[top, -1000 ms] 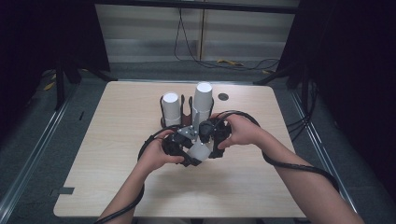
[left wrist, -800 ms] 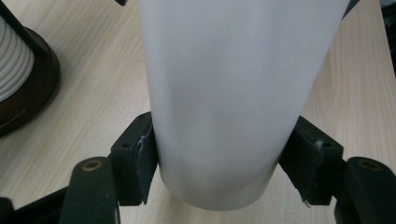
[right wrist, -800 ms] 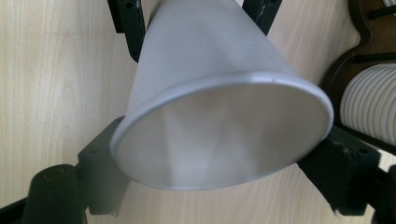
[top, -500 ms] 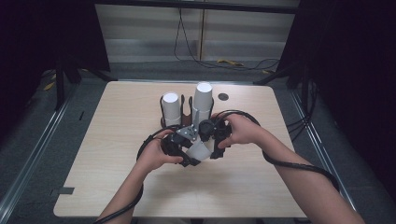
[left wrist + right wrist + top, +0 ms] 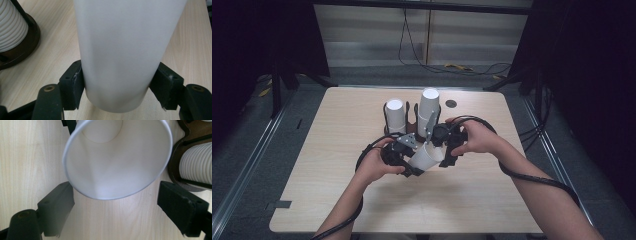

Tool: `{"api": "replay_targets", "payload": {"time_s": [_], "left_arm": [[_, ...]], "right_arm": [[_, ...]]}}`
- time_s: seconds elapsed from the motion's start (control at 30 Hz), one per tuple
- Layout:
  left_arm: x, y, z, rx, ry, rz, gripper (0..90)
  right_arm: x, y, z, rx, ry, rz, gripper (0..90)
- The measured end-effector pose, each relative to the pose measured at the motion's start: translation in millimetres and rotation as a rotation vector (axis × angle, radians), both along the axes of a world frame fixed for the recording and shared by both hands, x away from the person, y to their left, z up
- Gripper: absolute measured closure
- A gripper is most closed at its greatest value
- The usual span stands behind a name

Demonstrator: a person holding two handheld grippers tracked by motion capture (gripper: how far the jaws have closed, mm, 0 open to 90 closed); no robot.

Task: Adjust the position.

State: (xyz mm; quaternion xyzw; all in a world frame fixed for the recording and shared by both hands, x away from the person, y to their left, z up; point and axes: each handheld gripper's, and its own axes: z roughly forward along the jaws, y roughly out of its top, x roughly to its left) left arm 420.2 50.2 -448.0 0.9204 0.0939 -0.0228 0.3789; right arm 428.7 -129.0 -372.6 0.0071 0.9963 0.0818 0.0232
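My left tongs (image 5: 117, 82) pinch the white paper cup (image 5: 125, 50) near its base; my right tongs (image 5: 122, 212) stand spread at its open rim.

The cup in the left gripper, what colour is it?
Plain white cup, clearest in the left gripper view.

Light wood tabletop (image 5: 337, 200) stands on grey floor (image 5: 252, 150). Pale panelled wall (image 5: 362, 35) behind; black cables (image 5: 472, 67) trail along its base. Dark surroundings either side.
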Motion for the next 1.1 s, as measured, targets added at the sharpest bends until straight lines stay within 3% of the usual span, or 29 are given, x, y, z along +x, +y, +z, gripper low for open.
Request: {"api": "replay_targets", "payload": {"time_s": [0.4, 1.1], "left_arm": [[1.4, 3.2, 2.0, -0.01, 0.001, 0.023, 33.4], [1.0, 5.3, 2.6, -0.014, 0.007, 0.026, 33.3]], "right_arm": [[2.3, -20.5, -2.2, 0.12, -0.001, -0.065, 13.7], [1.1, -37.4, -5.8, 0.297, 0.003, -0.149, 13.4]]}}
